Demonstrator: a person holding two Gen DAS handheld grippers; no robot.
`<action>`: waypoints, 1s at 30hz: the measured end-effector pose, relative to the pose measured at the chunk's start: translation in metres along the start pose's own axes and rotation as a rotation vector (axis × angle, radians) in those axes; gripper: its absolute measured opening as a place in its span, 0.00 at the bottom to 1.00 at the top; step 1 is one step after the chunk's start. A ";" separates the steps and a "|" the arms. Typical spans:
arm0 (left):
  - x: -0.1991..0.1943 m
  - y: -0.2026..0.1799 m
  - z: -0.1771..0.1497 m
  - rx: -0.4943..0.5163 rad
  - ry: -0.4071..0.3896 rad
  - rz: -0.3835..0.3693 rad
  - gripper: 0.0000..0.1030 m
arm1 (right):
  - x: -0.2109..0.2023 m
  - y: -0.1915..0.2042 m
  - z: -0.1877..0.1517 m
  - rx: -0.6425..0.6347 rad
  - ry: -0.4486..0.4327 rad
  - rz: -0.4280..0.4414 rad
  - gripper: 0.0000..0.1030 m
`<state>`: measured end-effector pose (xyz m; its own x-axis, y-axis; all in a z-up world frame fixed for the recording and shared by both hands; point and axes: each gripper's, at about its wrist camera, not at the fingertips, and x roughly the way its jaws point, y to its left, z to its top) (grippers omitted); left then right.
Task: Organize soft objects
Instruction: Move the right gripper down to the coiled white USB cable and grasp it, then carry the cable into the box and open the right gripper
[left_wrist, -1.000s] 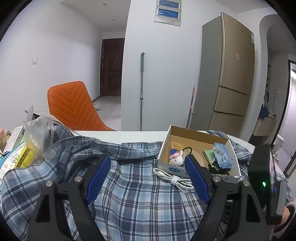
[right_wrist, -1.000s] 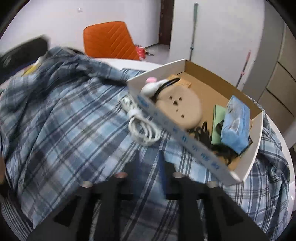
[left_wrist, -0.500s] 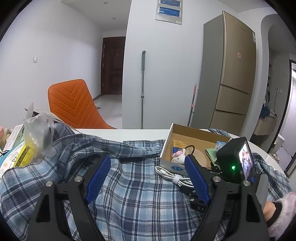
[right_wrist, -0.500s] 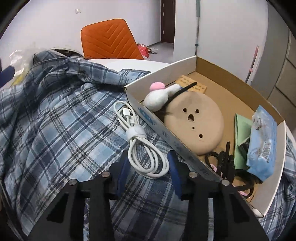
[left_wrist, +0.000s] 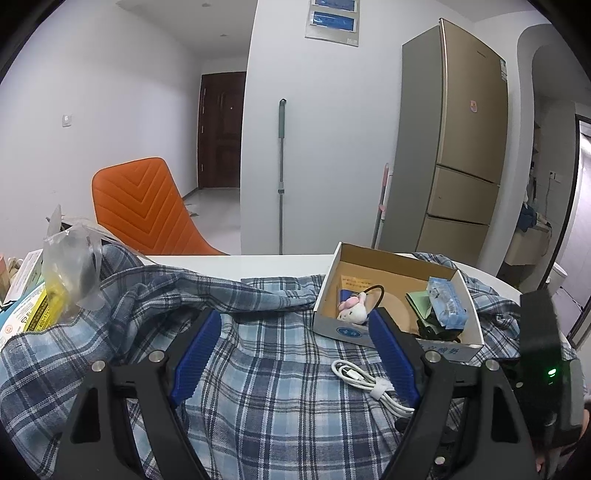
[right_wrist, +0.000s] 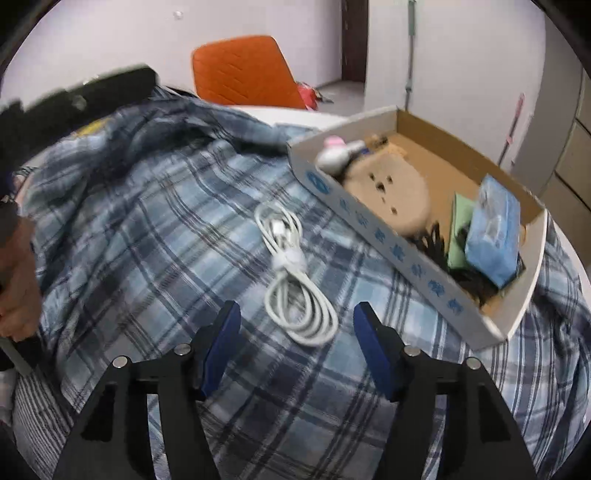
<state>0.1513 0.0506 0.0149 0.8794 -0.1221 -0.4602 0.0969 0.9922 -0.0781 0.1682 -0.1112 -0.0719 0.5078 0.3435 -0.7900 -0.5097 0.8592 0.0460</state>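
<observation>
Two grippers are hanging over a blue plaid shirt that is lying spread and rumpled across a white table. Right gripper is pointing steeply down at the cloth, and its blue-padded jaws are opening; nothing is being pinched between them. A coiled white cable is lying on the shirt just ahead of that gap, its near loop reaching close to the line between the fingertips without touching either pad. Left gripper is tilting more gently toward the table with its jaws standing wide apart and holding nothing; the shirt is filling the space beneath and between them, and in this view the cable is lying just beside the inner face of the right-hand pad, partly hidden by it.

An open cardboard box is sitting on the shirt beyond the cable, to the right in the right wrist view. Inside it, a small white plush toy with a pink top is resting against the near-left corner, a round tan cushion is lying beside it, and a blue tissue pack is leaning over something green toward the far end. An orange chair is standing behind the table, and a tall fridge is standing against the wall at right.
</observation>
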 end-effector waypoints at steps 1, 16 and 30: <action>0.000 0.000 0.000 0.001 0.000 0.000 0.81 | -0.001 0.002 0.003 -0.005 -0.019 -0.007 0.61; 0.003 -0.004 -0.004 0.020 0.024 -0.008 0.81 | 0.037 0.004 0.017 0.000 -0.005 -0.010 0.22; -0.011 -0.043 0.003 0.160 -0.027 -0.061 0.47 | -0.050 -0.026 0.014 0.069 -0.128 -0.016 0.20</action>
<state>0.1386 0.0091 0.0266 0.8815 -0.1838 -0.4349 0.2219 0.9743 0.0380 0.1659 -0.1458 -0.0249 0.6023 0.3718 -0.7065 -0.4542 0.8873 0.0797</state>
